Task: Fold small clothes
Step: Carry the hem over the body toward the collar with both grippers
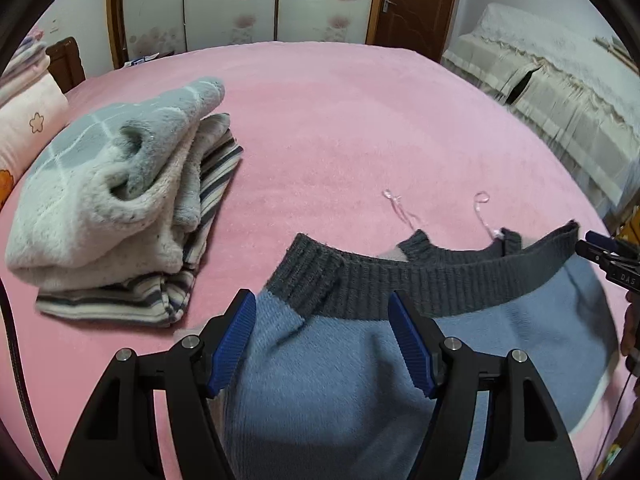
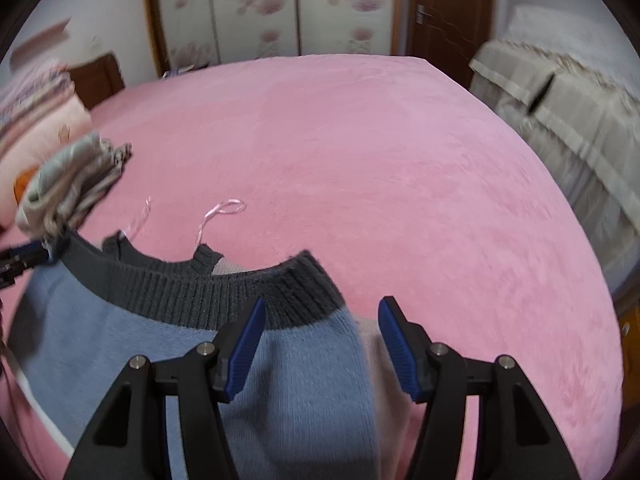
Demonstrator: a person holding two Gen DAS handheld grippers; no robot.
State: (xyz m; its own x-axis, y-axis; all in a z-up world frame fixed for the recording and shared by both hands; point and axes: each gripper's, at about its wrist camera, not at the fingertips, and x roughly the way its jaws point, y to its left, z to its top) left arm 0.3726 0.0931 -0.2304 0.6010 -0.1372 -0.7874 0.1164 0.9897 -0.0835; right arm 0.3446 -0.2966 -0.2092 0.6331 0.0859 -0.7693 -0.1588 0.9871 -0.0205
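Note:
A small blue knit sweater point(image 1: 332, 364) with a dark grey ribbed band point(image 1: 400, 276) and pink strings point(image 1: 400, 208) lies on the pink bed. My left gripper point(image 1: 322, 308) is open, its blue pads on either side of the sweater's left part near the band. In the right wrist view the same sweater point(image 2: 304, 372) lies under my right gripper point(image 2: 322, 312), which is open over the sweater's right edge. The right gripper's tip also shows at the right edge of the left wrist view point(image 1: 604, 256), and the left gripper's tip at the left edge of the right wrist view point(image 2: 20, 260).
A stack of folded clothes point(image 1: 116, 208), fluffy grey-white on striped, sits on the bed to the left; it shows blurred in the right wrist view point(image 2: 68, 184). Pillows point(image 1: 28, 120) lie at the far left. A covered sofa point(image 1: 560, 92) stands to the right, a wardrobe point(image 1: 248, 0) behind.

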